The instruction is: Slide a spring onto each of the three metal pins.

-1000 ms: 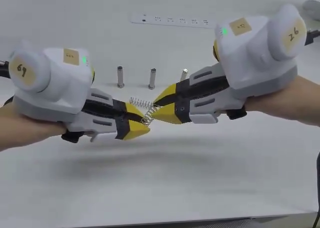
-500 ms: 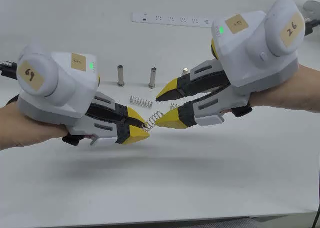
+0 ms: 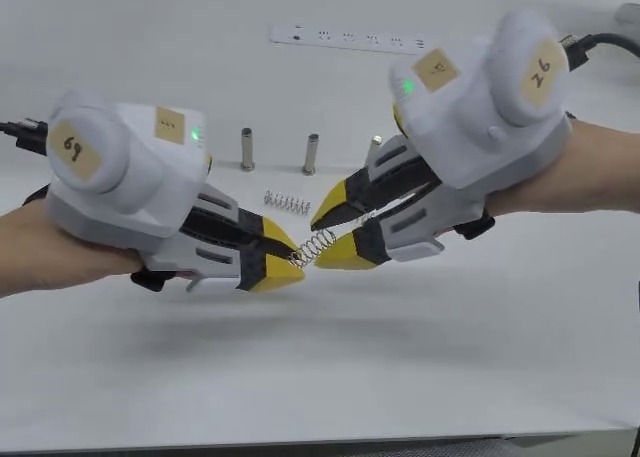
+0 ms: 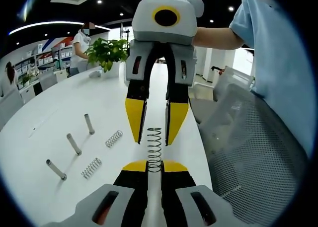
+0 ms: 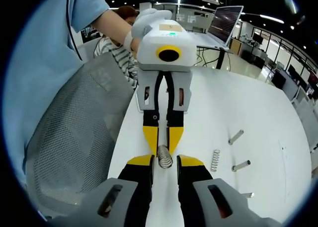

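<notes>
The left gripper (image 3: 293, 260), white-bodied with black jaws and yellow tips and marked 69, has its jaws pressed together on one end of a thin coiled metal spring (image 4: 154, 148). The spring is held clear above the white tabletop (image 3: 330, 367) and points out along those jaws toward the right gripper (image 3: 317, 243), marked 26. The right gripper's jaws are spread, one on each side of the spring's free end. In the left gripper view a narrow gap shows between each yellow tip and the coil, and in the right gripper view the spring appears end-on, a ring between that gripper's own parted tips. The two grippers meet nose to nose near the middle of the table. Behind them three short grey metal pins (image 3: 311, 154) stand upright in a row, apart from one another and all bare, the right-hand one partly hidden by the right gripper. A second loose spring (image 3: 287, 200) lies flat on the table between the pins and the grippers, and the left gripper view shows a third spring (image 4: 91, 168) lying near the row of pins. A long white power strip (image 3: 350, 40) lies at the far side of the table.
</notes>
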Motion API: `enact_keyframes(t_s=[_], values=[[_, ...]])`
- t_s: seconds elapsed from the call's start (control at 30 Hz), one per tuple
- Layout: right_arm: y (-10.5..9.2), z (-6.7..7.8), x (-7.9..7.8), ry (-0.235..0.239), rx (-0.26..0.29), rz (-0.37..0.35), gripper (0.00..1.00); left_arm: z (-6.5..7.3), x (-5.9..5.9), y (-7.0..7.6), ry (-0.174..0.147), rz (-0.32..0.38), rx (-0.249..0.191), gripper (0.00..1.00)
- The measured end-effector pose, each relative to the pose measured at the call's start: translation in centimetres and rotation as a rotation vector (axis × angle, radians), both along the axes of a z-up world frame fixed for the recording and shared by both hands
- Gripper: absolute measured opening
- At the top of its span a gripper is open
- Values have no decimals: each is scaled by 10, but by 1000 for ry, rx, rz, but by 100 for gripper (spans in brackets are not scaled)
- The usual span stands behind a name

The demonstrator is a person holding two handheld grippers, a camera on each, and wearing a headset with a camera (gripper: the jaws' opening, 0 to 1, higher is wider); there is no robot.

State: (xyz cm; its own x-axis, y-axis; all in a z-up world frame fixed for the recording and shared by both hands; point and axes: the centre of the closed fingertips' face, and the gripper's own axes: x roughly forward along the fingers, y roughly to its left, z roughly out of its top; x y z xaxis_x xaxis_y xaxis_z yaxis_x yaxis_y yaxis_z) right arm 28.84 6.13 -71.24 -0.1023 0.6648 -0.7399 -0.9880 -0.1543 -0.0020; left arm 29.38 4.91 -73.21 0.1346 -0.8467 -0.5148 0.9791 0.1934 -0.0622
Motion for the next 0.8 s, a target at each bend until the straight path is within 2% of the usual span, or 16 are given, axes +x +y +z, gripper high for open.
enact_keyframes(t_s=[0.27, 0.8], values=[[3, -3, 0, 8, -9, 15, 10, 1, 0, -1, 1, -2, -1, 0], [0, -3, 0, 42, -32, 11, 8, 3, -1, -2, 4, -7, -7, 1]])
